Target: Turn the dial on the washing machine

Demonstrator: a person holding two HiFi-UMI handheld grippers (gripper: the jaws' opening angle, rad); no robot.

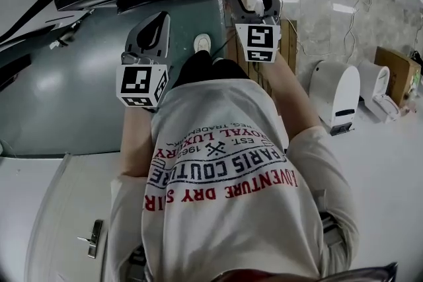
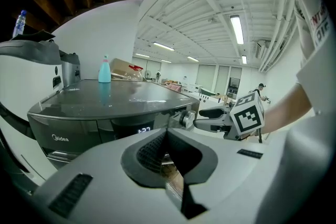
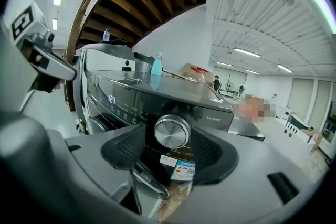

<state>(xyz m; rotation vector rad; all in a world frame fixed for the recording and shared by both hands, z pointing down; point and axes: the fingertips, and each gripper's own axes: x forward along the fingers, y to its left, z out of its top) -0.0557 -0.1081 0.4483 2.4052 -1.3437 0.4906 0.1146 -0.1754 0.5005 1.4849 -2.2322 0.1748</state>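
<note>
Two right gripper (image 3: 168, 138) jaws open, flanking dial (image 3: 170, 132) on washing machine (image 3: 136, 94) front, dead 12 o'clock. Close squarely on rim, then twist about dial axis, no side load. Left gripper (image 2: 167, 132) jaws closed, empty, parked at 9 o'clock.

We see the flat dark grey top of the washing machine (image 2: 126, 93); a light blue plastic bottle (image 2: 104, 70) stands upright on it.

The dial (image 3: 171, 132) is polished metal, bright at the rim. The washing machine (image 3: 157, 93) has a smooth, glossy dark-grey skin that mirrors the lights. The right gripper (image 3: 169, 140) is matt grey plastic with finely ribbed dark pads (image 3: 125, 148).
</note>
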